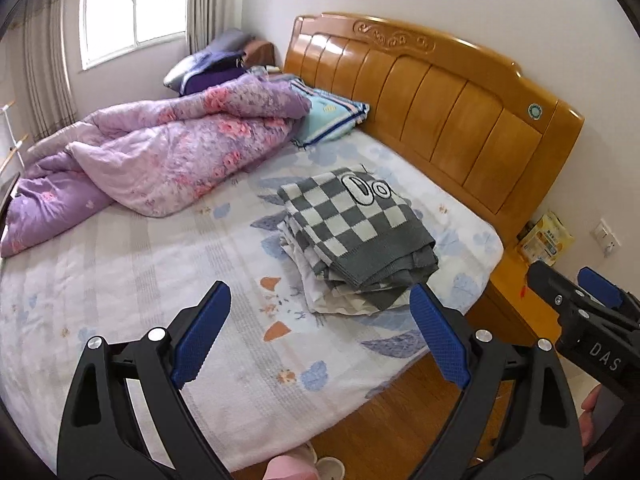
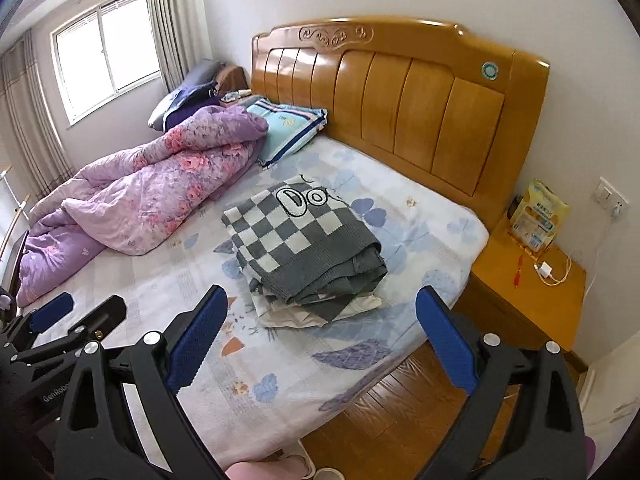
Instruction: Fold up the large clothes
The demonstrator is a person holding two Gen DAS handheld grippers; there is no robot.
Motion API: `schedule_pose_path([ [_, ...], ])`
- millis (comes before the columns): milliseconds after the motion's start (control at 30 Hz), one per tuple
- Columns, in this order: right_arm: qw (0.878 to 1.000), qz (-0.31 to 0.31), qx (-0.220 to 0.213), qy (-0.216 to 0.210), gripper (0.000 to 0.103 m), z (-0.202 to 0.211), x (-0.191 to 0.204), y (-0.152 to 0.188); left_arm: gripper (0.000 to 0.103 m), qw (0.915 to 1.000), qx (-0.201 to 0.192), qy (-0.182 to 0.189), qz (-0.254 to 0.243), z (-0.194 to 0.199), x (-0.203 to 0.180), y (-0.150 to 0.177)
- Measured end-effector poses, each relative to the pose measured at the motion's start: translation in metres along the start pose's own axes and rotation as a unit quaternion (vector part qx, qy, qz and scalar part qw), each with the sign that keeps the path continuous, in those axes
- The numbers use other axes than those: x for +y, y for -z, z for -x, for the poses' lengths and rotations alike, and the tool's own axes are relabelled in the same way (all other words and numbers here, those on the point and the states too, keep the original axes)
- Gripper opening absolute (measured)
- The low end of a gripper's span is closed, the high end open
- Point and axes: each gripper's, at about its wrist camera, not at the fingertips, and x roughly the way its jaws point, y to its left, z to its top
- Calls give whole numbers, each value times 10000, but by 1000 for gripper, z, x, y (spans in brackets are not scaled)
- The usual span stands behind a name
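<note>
A folded grey and white checkered garment (image 1: 352, 224) lies on top of a small pile of folded light clothes (image 1: 332, 300) on the bed, near its right side. It also shows in the right wrist view (image 2: 304, 240), on the light clothes (image 2: 316, 314). My left gripper (image 1: 320, 332) is open and empty, held above the bed's near edge, short of the pile. My right gripper (image 2: 320, 340) is open and empty, also short of the pile. The right gripper shows at the right of the left wrist view (image 1: 576, 292), and the left gripper at the left of the right wrist view (image 2: 76, 312).
A crumpled purple floral quilt (image 1: 160, 160) fills the bed's left half, with a striped pillow (image 1: 328, 120) by the wooden headboard (image 1: 440, 96). A wooden nightstand (image 2: 532, 292) with a yellow bag and charger stands to the right. Wooden floor (image 2: 400, 412) lies below.
</note>
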Motion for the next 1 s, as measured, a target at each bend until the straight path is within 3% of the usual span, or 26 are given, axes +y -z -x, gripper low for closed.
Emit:
schedule_pose_path([
  [500,9984,496,-264,-68,92,35,15,22,91,9993,-320,-162,111,47,6,18],
  [1000,9986,357,-372,-143,92,50,23,22,91,9990,-416,-96,-121,56,5,16],
])
